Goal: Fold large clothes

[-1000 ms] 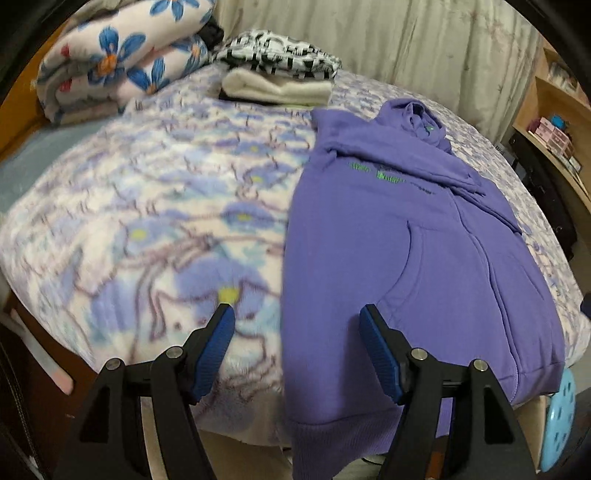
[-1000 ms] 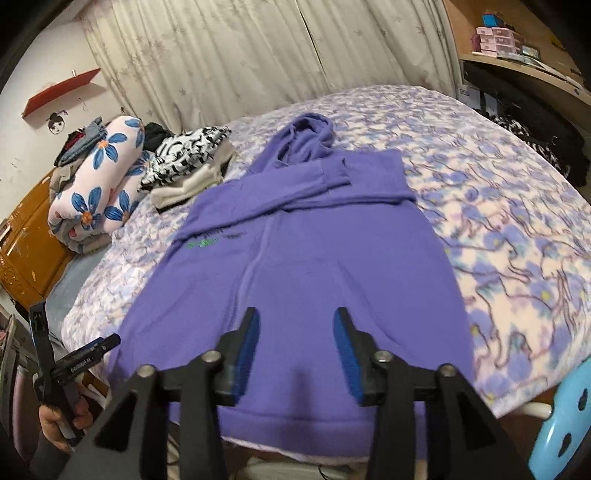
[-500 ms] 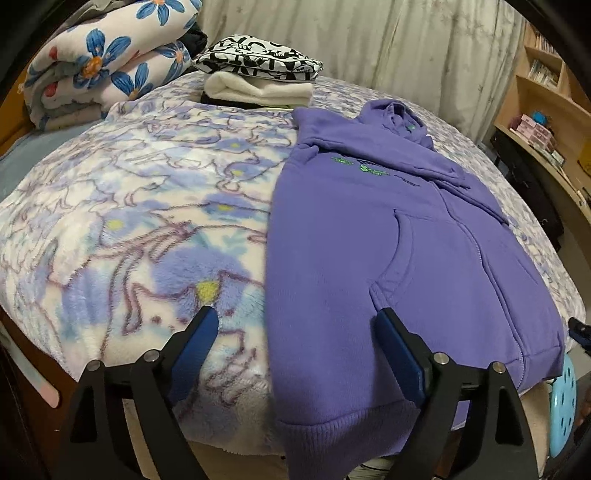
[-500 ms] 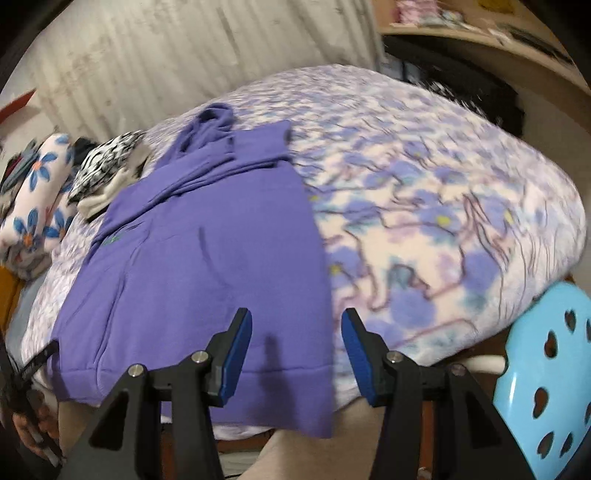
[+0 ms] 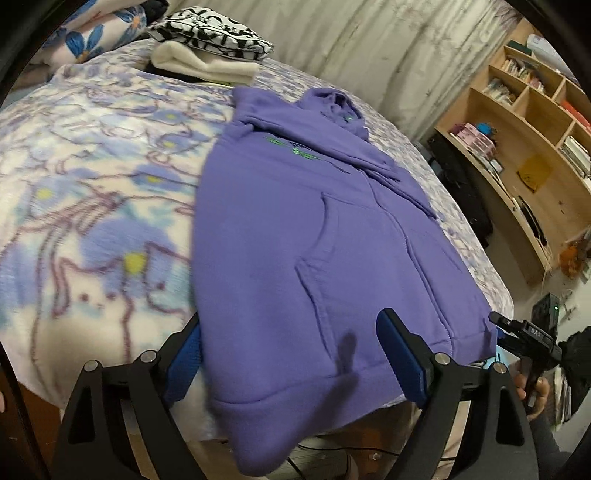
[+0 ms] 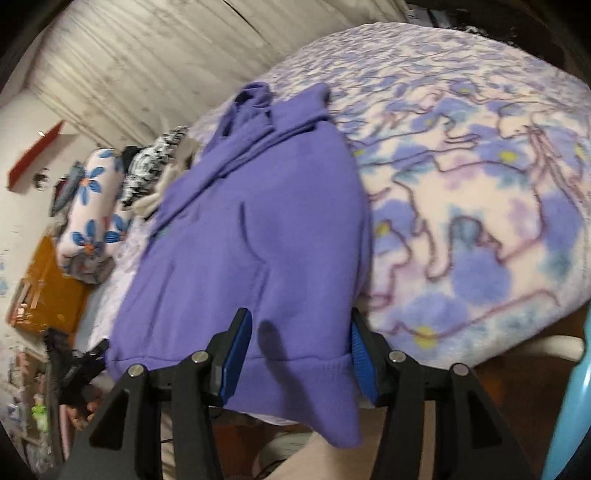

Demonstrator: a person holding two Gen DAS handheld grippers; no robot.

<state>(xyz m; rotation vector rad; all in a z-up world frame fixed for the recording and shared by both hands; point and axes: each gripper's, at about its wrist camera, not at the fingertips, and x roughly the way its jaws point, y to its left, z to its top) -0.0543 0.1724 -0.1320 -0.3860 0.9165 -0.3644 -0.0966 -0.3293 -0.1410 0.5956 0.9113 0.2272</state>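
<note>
Where shelf cubbies (image 5: 532,110) open, books (image 5: 576,147) stand inside.

Purple hoodie (image 5: 317,236) with small green print on a cream blanket (image 5: 92,192) with blue flowers; far left, a black-and-white patterned cloth (image 5: 210,29)

The purple hoodie (image 6: 258,229) hides the right gripper's far pad tip, lower centre. The blue stool (image 6: 576,406) is cut off, lower right.

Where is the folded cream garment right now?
Left wrist view, upper left: the folded cream garment lies at the bed's far end under a black-and-white patterned piece, just beyond the purple hoodie.
</note>
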